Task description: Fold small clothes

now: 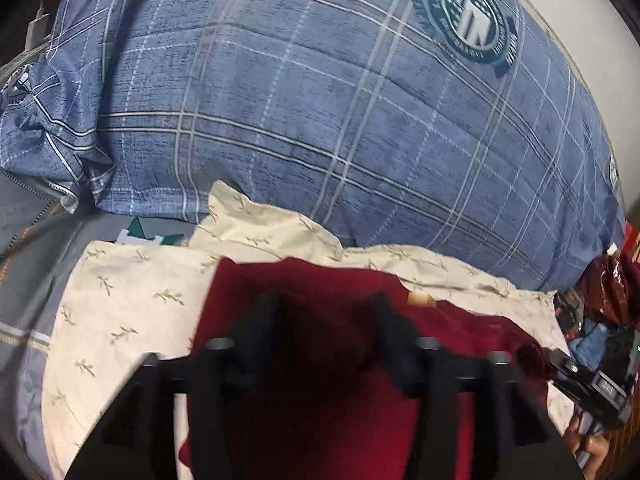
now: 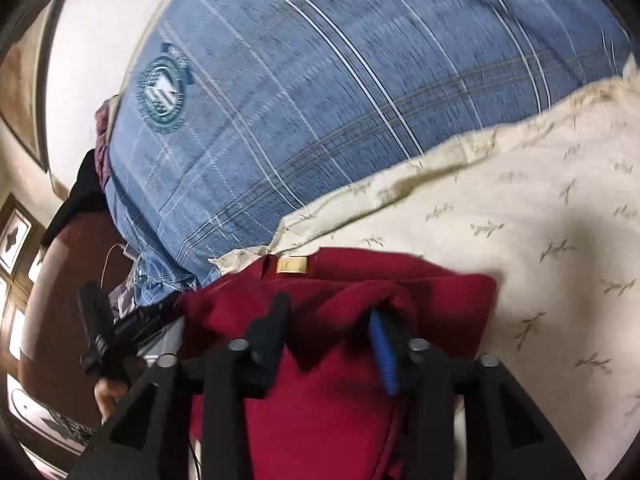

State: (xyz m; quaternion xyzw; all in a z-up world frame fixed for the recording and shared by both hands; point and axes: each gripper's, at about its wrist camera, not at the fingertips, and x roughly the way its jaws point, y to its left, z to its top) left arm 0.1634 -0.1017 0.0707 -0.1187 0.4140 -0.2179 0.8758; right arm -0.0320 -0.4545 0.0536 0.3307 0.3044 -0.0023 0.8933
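A dark red garment (image 1: 328, 360), of soft matte knit-like cloth with rounded folds, is seen lying on a cream cloth (image 1: 132, 304) printed with small olive sprigs. In the left wrist view the garment is spread directly beneath and ahead of the left gripper (image 1: 326, 312), whose two black fingers are held apart with red cloth showing in the gap between them; whether any cloth is pinched cannot be told. A small tan label (image 1: 420, 299) is seen just ahead and to the right of the right-hand finger.

In the right wrist view the garment (image 2: 320, 420) is bunched into a thick ridge just ahead of the right gripper (image 2: 332, 320). Its fingers are spread, one black and one faced with a ribbed blue pad (image 2: 383, 356), and a fold of red cloth is draped between them; contact cannot be judged. The rectangular tan label (image 2: 292, 266) lies ahead of the fingers, at the garment's far edge.

Beyond the cream cloth, ahead of both grippers, a bulky blue plaid quilt (image 1: 320, 100) with a denim-like weave, pale crossing stripes and a round teal crest (image 1: 466, 16) is piled high.

Both grippers are pointed forward and tilted downward over the garment. The other gripper's black body is visible at the right edge of the left view and at the left of the right view, where a bare hand (image 2: 110, 394) is glimpsed on its grip.
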